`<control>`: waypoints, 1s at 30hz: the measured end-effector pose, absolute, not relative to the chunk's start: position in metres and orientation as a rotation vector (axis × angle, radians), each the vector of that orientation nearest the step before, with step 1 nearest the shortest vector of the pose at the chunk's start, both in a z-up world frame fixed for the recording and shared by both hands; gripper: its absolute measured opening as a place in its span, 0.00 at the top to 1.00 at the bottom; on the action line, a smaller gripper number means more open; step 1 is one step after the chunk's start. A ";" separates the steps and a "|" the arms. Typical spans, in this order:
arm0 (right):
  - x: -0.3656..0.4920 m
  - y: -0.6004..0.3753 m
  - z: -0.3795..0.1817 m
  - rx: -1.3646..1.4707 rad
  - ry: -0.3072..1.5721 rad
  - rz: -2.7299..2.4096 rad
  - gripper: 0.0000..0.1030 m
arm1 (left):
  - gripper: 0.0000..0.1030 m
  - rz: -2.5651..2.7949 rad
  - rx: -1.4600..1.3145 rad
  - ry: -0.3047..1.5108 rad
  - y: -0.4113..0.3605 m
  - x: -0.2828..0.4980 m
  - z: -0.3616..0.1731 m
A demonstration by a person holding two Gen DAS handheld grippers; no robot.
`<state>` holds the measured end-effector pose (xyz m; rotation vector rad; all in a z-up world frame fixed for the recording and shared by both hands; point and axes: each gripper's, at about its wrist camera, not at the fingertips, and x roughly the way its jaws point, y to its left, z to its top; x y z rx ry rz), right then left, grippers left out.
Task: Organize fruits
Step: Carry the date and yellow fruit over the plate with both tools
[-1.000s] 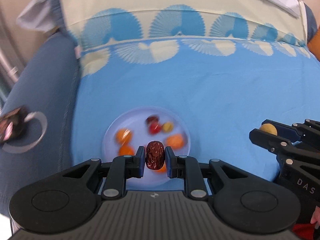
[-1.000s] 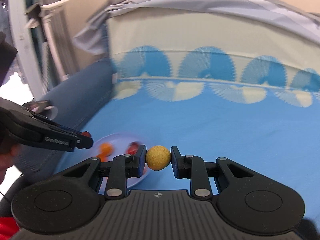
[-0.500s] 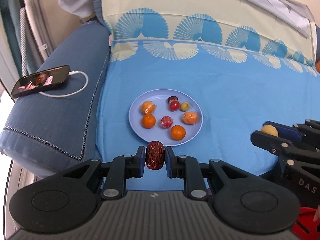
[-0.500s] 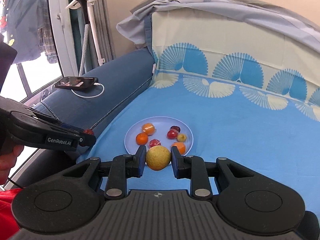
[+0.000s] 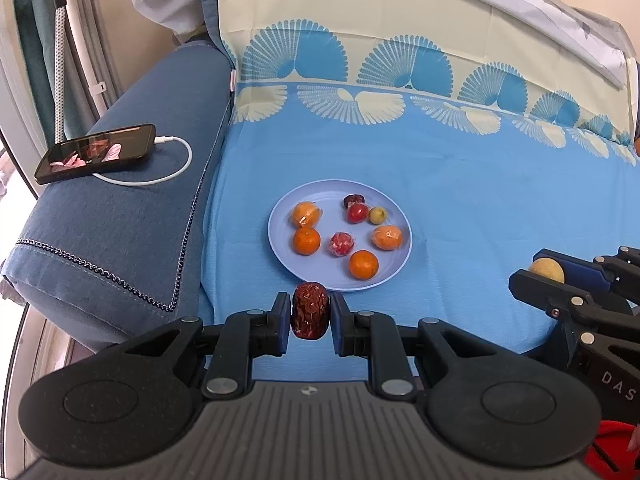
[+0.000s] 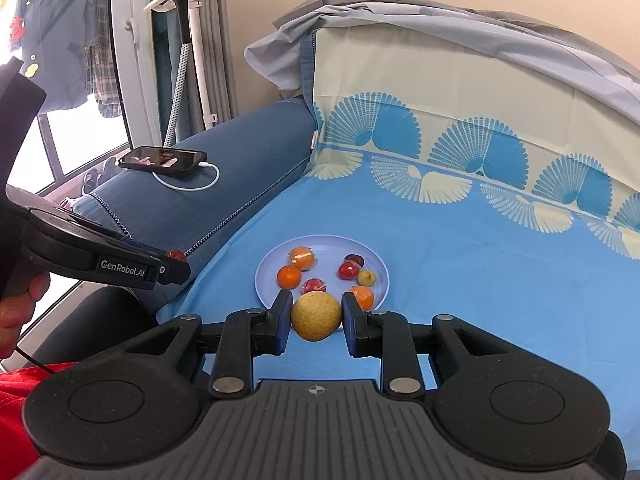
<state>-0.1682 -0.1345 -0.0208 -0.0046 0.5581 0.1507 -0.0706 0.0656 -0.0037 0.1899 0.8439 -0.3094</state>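
In the left wrist view, the left gripper (image 5: pixel 310 317) sits closest, its two black fingers closed against the sides of a wrinkled dark red dried date (image 5: pixel 310 311), which is held upright between the pads. At about 3 o'clock, low at the frame edge, the right gripper (image 5: pixel 540 274) reaches in, its fingers pinching a round yellowish-tan fruit (image 5: pixel 546 269); the right wrist view shows that same fruit (image 6: pixel 316 316) clamped between the two pads. Just beyond the date, toward 12 o'clock, a round pale blue plate (image 5: pixel 394 274) rests on the bright blue bedsheet (image 5: pixel 460 184), holding four orange citrus fruits, two of them in clear wrap, a wrapped red fruit at the centre, and at the far side a red round fruit, a small yellow-green one and a dark date. Farther off at 10 o'clock, a black smartphone (image 5: pixel 96 153) with a white charging cable (image 5: pixel 176 164) lies on the dark blue sofa armrest (image 5: pixel 120 232). Farthest, at 12 o'clock, stands a cream backrest cover with blue fan patterns (image 5: pixel 400 40).
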 end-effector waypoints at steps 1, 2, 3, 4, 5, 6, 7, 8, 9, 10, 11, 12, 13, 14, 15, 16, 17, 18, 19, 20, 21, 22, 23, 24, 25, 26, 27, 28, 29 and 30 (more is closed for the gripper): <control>-0.168 -0.135 -0.021 -0.005 0.558 0.151 0.73 | 0.78 -0.308 0.190 0.844 0.066 -0.071 -0.004; -0.169 -0.135 -0.021 -0.006 0.558 0.151 0.73 | 0.78 -0.307 0.189 0.846 0.066 -0.070 -0.004; -0.169 -0.135 -0.021 -0.007 0.557 0.152 0.73 | 0.78 -0.307 0.189 0.850 0.066 -0.070 -0.005; -0.169 -0.134 -0.021 -0.008 0.557 0.152 0.73 | 0.78 -0.306 0.188 0.854 0.066 -0.068 -0.006; -0.169 -0.135 -0.021 -0.006 0.559 0.153 0.73 | 0.78 -0.306 0.187 0.858 0.065 -0.067 -0.006; -0.169 -0.135 -0.022 -0.004 0.560 0.154 0.73 | 0.78 -0.306 0.187 0.862 0.065 -0.067 -0.007; -0.169 -0.135 -0.022 -0.003 0.562 0.153 0.73 | 0.78 -0.306 0.187 0.866 0.065 -0.066 -0.008; -0.168 -0.136 -0.022 -0.002 0.564 0.154 0.73 | 0.78 -0.306 0.189 0.869 0.065 -0.065 -0.009; -0.168 -0.136 -0.022 -0.001 0.566 0.154 0.73 | 0.78 -0.306 0.190 0.871 0.064 -0.064 -0.009; -0.168 -0.136 -0.023 0.000 0.568 0.154 0.73 | 0.78 -0.306 0.192 0.872 0.064 -0.064 -0.010; -0.167 -0.136 -0.023 0.002 0.570 0.156 0.73 | 0.78 -0.306 0.194 0.872 0.063 -0.063 -0.010; -0.166 -0.136 -0.023 0.003 0.572 0.157 0.73 | 0.78 -0.307 0.196 0.873 0.063 -0.063 -0.011; -0.166 -0.136 -0.023 0.004 0.575 0.157 0.73 | 0.78 -0.307 0.198 0.874 0.062 -0.062 -0.011; -0.165 -0.136 -0.023 0.005 0.578 0.158 0.73 | 0.78 -0.309 0.200 0.874 0.062 -0.062 -0.012; -0.164 -0.136 -0.024 0.007 0.580 0.159 0.73 | 0.78 -0.311 0.202 0.873 0.061 -0.062 -0.012; -0.164 -0.136 -0.024 0.008 0.582 0.159 0.73 | 0.78 -0.312 0.205 0.873 0.060 -0.062 -0.013; -0.163 -0.137 -0.025 0.010 0.585 0.160 0.73 | 0.78 -0.313 0.210 0.874 0.059 -0.062 -0.013; -0.162 -0.137 -0.025 0.011 0.588 0.161 0.73 | 0.78 -0.314 0.212 0.875 0.059 -0.061 -0.014; -0.161 -0.138 -0.026 0.013 0.591 0.162 0.73 | 0.78 -0.314 0.214 0.877 0.058 -0.060 -0.014; -0.161 -0.138 -0.026 0.014 0.594 0.162 0.73 | 0.78 -0.314 0.216 0.880 0.057 -0.060 -0.015; -0.160 -0.138 -0.027 0.016 0.596 0.161 0.73 | 0.78 -0.314 0.218 0.884 0.057 -0.059 -0.016; -0.160 -0.137 -0.027 0.017 0.598 0.161 0.73 | 0.78 -0.313 0.219 0.888 0.056 -0.057 -0.017; -0.159 -0.138 -0.028 0.019 0.602 0.162 0.73 | 0.78 -0.311 0.222 0.893 0.056 -0.056 -0.017; -0.158 -0.138 -0.029 0.021 0.605 0.162 0.73 | 0.78 -0.308 0.224 0.897 0.055 -0.055 -0.018; -0.157 -0.137 -0.030 0.022 0.608 0.162 0.73 | 0.78 -0.306 0.225 0.902 0.055 -0.054 -0.019; -0.156 -0.137 -0.030 0.023 0.610 0.163 0.73 | 0.78 -0.305 0.226 0.907 0.054 -0.053 -0.020; -0.155 -0.137 -0.031 0.025 0.613 0.164 0.73 | 0.78 -0.303 0.228 0.910 0.054 -0.051 -0.021; -0.154 -0.138 -0.032 0.026 0.616 0.164 0.73 | 0.78 -0.302 0.227 0.913 0.054 -0.050 -0.022; -0.153 -0.138 -0.033 0.028 0.619 0.165 0.73 | 0.78 -0.302 0.227 0.917 0.053 -0.048 -0.023; -0.152 -0.138 -0.034 0.029 0.623 0.166 0.73 | 0.78 -0.302 0.229 0.920 0.053 -0.046 -0.023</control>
